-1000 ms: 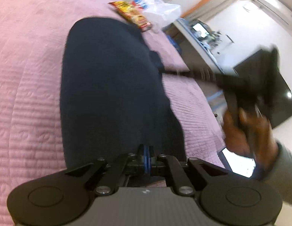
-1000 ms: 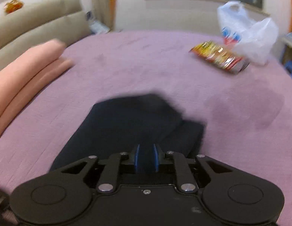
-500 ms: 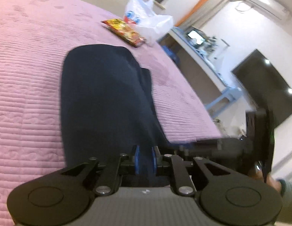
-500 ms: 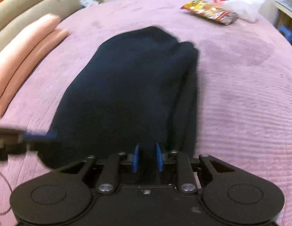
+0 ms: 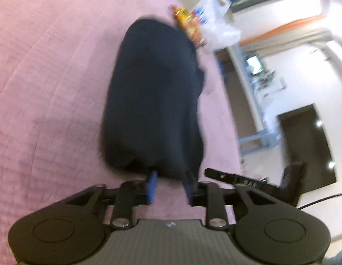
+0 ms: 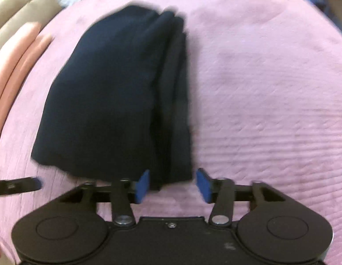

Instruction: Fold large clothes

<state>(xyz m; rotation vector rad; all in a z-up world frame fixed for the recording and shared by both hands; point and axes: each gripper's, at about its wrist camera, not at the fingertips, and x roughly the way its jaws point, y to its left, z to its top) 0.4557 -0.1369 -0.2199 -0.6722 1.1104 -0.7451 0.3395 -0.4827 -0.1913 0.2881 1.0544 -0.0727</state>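
We find the dark navy garment [image 6: 113, 92] lying on the pink quilted bed cover [image 6: 270, 88], folded into a long, narrow bundle that runs from the near edge toward the far side. Its right flank shows several stacked layers with parallel fold edges; its left part is one smooth, broad panel. The near end is rounded and slightly uneven. In the left wrist view the same garment [image 5: 153, 92] reads as a compact dark oblong on the bed cover [image 5: 49, 77].

We note the right tool [image 6: 172, 185] with its blue pads spread wide, framing the near right corner of the garment without gripping it. The left tool [image 5: 170, 184] stands moderately spread, its pads at the garment's near edge; we cannot tell whether they touch the cloth.

No writing is legible: both views are blurred. A snack packet [image 5: 188, 27] in yellow and red lies past the far end of the garment, its print unreadable. Beside it sits a white plastic bag [image 5: 217, 24] with blue and red markings; its contents are not discernible.

At the far left of the right wrist view we record salmon-coloured rolled cushions [image 6: 14, 57] along the bed edge. A dark screen [image 5: 308, 145] is on the right wall.
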